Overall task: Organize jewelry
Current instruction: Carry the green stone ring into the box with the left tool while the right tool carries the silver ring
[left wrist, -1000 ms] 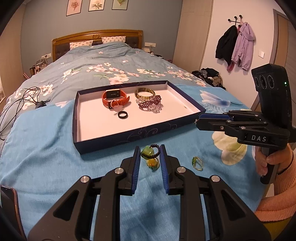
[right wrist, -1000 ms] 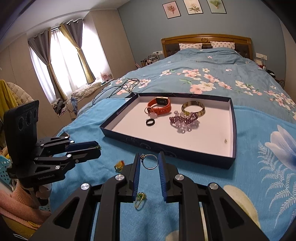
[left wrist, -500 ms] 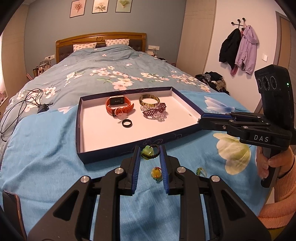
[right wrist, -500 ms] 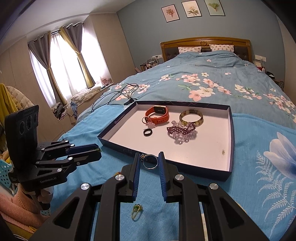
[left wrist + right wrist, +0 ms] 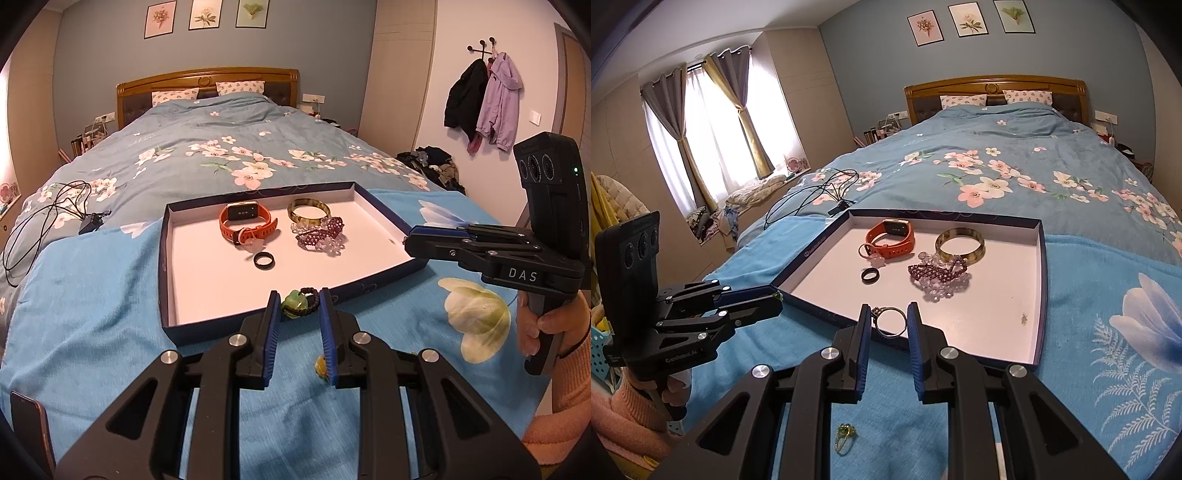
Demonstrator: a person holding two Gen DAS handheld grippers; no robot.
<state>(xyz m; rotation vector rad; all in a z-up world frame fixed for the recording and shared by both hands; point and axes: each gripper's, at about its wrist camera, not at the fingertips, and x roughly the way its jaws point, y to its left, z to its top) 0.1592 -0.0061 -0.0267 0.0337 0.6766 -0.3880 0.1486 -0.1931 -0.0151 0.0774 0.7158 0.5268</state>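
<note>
**A:** Both grippers have risen and pushed toward the tray since a second ago; the green pendant now hangs over the near wall instead of low over the blanket, and the yellow charm has dropped back under the left tool.

**B:** What is each one carrying?

**A:** The left gripper (image 5: 298, 303) is clenched on a green pendant on a black braided cord (image 5: 298, 302). The right gripper (image 5: 888, 320) is pinched on a silver ring (image 5: 891, 322), which bridges the gap between the pads.

**B:** How far along?

**A:** About halfway, I'd judge. In the navy tray (image 5: 167, 280) already lie an orange smartwatch (image 5: 246, 222), an amber bangle (image 5: 308, 213), a purple beaded bracelet (image 5: 320, 236) and a black ring (image 5: 264, 260). Left to do: these two held pieces, the yellow charm (image 5: 320, 365) on the blue blanket (image 5: 85, 295), and a small green-and-gold ring (image 5: 844, 439) at 6 o'clock in the right wrist view.

**B:** Orientation of the held pieces?

**A:** The silver ring's hoop faces the camera, tipped back a little, its setting at 10 o'clock against the left pad. The pendant's cord loop runs from 9 to 3 o'clock across the jaws, stone at the 9 o'clock end.

**B:** Where are they relative to the tray?

**A:** Both appear over the near wall, at its 6 o'clock edge, not yet above the white floor.
</note>
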